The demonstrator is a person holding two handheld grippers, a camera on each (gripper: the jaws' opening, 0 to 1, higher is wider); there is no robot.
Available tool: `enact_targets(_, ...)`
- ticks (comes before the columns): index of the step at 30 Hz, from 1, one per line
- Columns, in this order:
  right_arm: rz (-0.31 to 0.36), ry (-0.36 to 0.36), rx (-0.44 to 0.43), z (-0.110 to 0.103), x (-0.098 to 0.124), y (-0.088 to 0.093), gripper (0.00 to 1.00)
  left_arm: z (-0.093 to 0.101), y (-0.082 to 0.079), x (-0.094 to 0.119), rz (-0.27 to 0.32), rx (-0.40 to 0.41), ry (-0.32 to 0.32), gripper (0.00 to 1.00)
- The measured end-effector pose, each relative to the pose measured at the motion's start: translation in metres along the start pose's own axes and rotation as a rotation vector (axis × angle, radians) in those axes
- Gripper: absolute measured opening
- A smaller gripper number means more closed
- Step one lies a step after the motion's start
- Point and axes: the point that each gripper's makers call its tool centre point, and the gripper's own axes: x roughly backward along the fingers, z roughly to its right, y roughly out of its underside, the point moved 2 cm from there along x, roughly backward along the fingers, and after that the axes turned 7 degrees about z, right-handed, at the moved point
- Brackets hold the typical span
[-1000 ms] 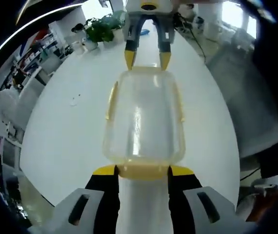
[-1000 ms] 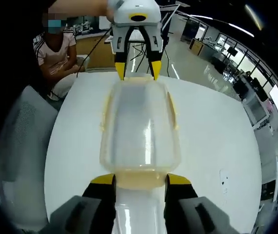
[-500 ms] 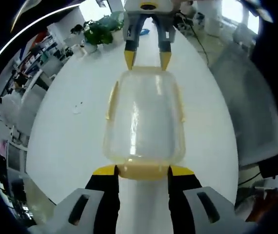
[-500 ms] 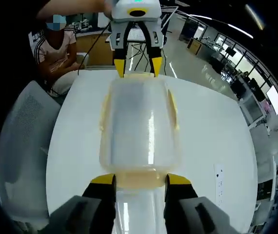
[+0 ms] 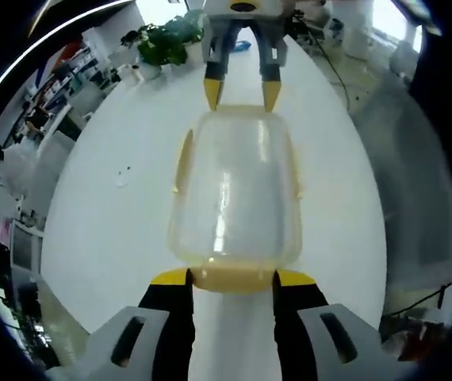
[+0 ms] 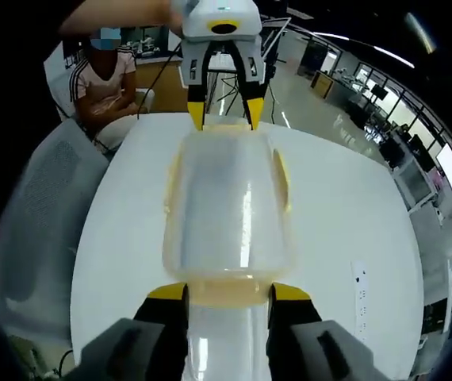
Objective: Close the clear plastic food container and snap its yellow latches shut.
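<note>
Currently the clear container (image 5: 235,190) sits mid-counter (image 5: 107,230), lid on; left gripper (image 5: 234,277) and right gripper (image 6: 226,291) each straddle an end latch, jaws apart, touching it.

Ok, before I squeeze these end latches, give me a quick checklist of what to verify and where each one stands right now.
1. Lid seated on the clear container: ok, it looks flush.
2. Left claw straddling the near yellow end latch: ok.
3. Right claw straddling the opposite end latch: ok.
4. Both claws open, tips outside the latches: ok.
5. Side latches snapped down: cannot tell.
6. Container resting flat on the white table: ok.
</note>
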Motion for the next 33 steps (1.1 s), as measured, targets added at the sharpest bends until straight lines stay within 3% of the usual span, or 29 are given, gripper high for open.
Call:
enact_targets(23,0.018,-0.023,0.003,0.005,0.019,0.036,0.36,0.001,-0.032,-0.022,-0.009,0.017,-0.011,0.35)
enact_targets(33,-0.008,-0.027,-0.008,0.008,0.028,0.062,0.36,0.000,-0.049,-0.048,0.000,0.020,-0.014,0.35)
